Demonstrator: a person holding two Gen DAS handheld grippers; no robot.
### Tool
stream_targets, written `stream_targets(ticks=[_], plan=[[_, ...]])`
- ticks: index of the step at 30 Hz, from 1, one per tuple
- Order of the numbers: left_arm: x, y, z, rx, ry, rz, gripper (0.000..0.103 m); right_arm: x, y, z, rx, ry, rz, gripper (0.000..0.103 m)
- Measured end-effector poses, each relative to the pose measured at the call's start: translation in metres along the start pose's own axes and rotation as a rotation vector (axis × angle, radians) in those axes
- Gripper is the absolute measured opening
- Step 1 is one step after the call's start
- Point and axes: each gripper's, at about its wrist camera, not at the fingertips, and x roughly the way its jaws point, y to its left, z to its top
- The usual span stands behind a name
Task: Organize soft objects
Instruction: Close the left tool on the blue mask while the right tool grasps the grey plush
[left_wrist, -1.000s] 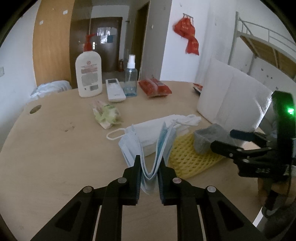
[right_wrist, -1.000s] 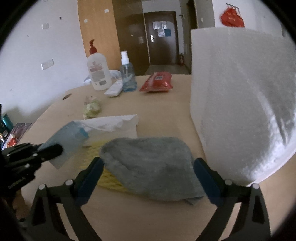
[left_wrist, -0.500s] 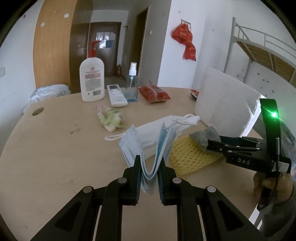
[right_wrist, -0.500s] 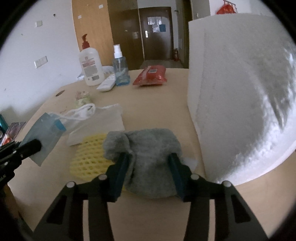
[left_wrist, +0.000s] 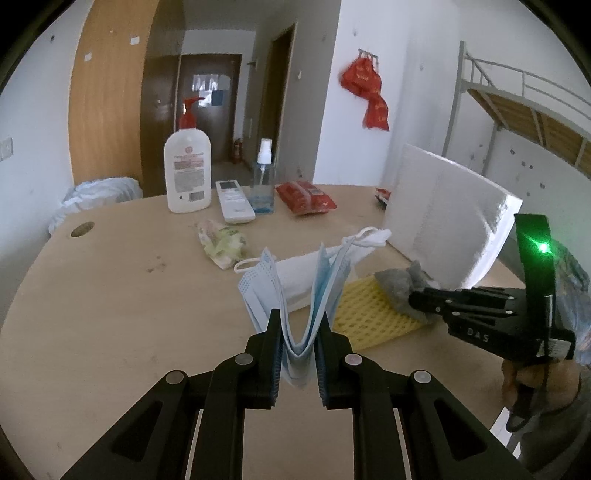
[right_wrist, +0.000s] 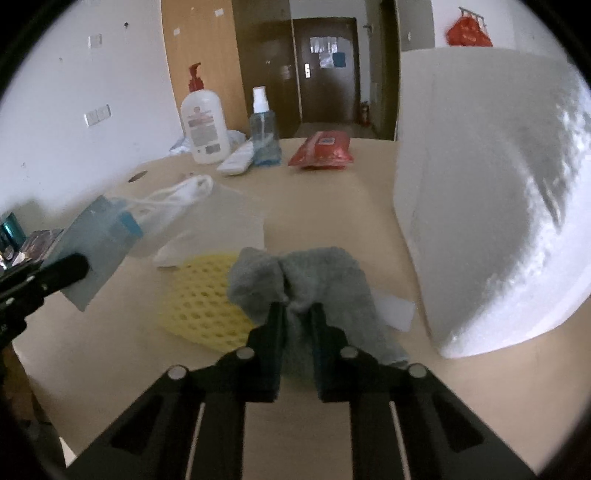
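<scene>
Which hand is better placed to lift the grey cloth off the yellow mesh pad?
Right: the right gripper is already shut on the grey fleecy cloth; the left gripper holds blue face masks.

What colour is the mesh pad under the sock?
Yellow; the mesh pad shows best in the right wrist view.

Fuzzy grey cloth (right_wrist: 317, 280), matt wooden table (left_wrist: 110, 295).

two bottles (left_wrist: 187, 173), one remote (left_wrist: 234, 201), one grey cloth (right_wrist: 317, 284)
</scene>
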Motion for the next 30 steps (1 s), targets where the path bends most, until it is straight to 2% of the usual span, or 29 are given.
stream_targets(ticks=[4, 9, 17, 21, 23, 24, 25, 26, 28, 30], plan=[[-0.007, 0.000, 0.001, 0.004, -0.016, -0.003, 0.017, -0.001, -0.001, 0.002, 0.013, -0.009, 0.012, 0.009], [-0.021, 0.002, 0.006, 0.002, -0.063, 0.007, 0.017, -0.022, -0.002, 0.008, 0.034, -0.082, 0.038, 0.009], [-0.029, 0.004, 0.013, -0.016, -0.097, 0.014, 0.017, -0.049, 0.001, 0.019, 0.036, -0.168, 0.057, 0.009], [-0.029, 0.003, 0.014, -0.012, -0.098, 0.014, 0.017, -0.053, 0.003, 0.019, 0.029, -0.179, 0.067, 0.010], [-0.030, 0.003, 0.012, -0.013, -0.097, 0.011, 0.017, -0.049, 0.006, 0.016, 0.003, -0.159, 0.042, 0.010], [-0.032, 0.004, 0.012, -0.014, -0.100, 0.008, 0.017, -0.045, 0.008, 0.014, -0.010, -0.142, 0.024, 0.012], [-0.034, 0.005, 0.012, -0.014, -0.102, 0.004, 0.017, -0.041, 0.008, 0.012, -0.017, -0.124, 0.010, 0.021], [-0.035, 0.006, 0.012, -0.018, -0.092, -0.013, 0.017, -0.035, 0.010, 0.010, -0.026, -0.100, -0.010, 0.035], [-0.029, 0.006, 0.011, -0.004, -0.025, -0.060, 0.017, -0.031, 0.010, 0.006, -0.040, -0.091, -0.036, 0.048], [-0.022, 0.005, 0.004, 0.001, -0.003, -0.038, 0.017, -0.030, 0.006, 0.005, -0.037, -0.096, -0.053, 0.055]])
